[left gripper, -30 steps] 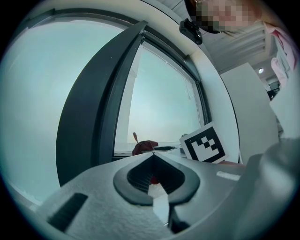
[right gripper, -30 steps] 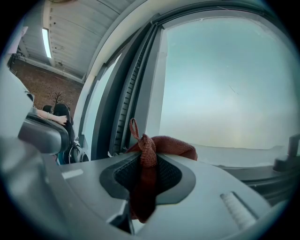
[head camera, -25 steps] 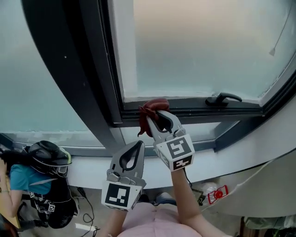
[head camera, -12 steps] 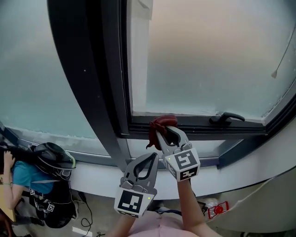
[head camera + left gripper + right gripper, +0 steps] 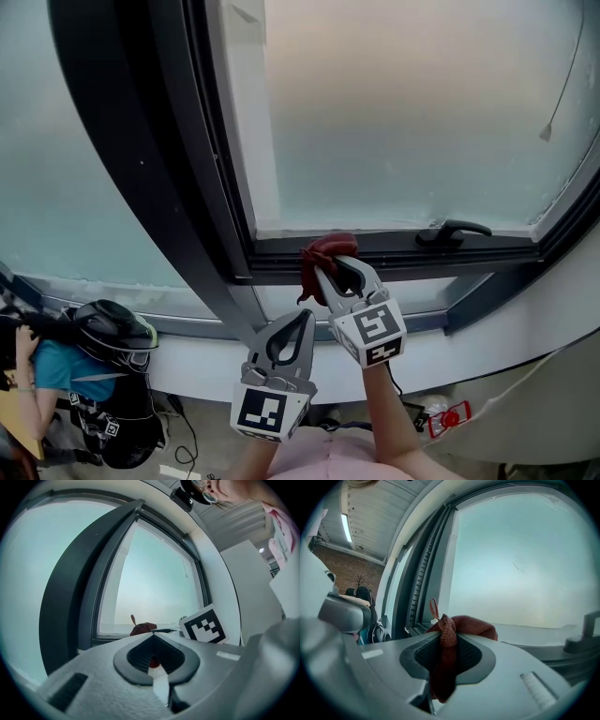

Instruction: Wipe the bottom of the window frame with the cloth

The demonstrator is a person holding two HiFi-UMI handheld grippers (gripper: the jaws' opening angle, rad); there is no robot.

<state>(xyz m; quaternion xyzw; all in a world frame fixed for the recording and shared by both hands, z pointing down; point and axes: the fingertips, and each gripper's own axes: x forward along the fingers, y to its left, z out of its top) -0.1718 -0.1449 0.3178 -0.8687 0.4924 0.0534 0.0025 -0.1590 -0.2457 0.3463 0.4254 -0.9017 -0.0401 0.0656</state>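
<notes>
A dark red cloth [image 5: 323, 253] is bunched between the jaws of my right gripper [image 5: 325, 259], which is shut on it. The cloth [image 5: 465, 624] rests against the bottom of the dark window frame [image 5: 394, 246], near its left corner. In the right gripper view a fold of cloth hangs down between the jaws. My left gripper [image 5: 305, 319] is lower and to the left, below the frame, shut with nothing in it. From the left gripper view the cloth [image 5: 142, 629] shows ahead, beyond the closed jaw tips.
A black window handle [image 5: 453, 231] lies on the bottom frame to the right of the cloth. A wide dark upright [image 5: 150, 159] divides the panes on the left. A white sill [image 5: 487, 328] runs below. A person [image 5: 56, 370] with a black bag is far below at left.
The view has shifted slightly; both grippers keep about the same pose, with the cloth still pressed at the bottom frame's left part.
</notes>
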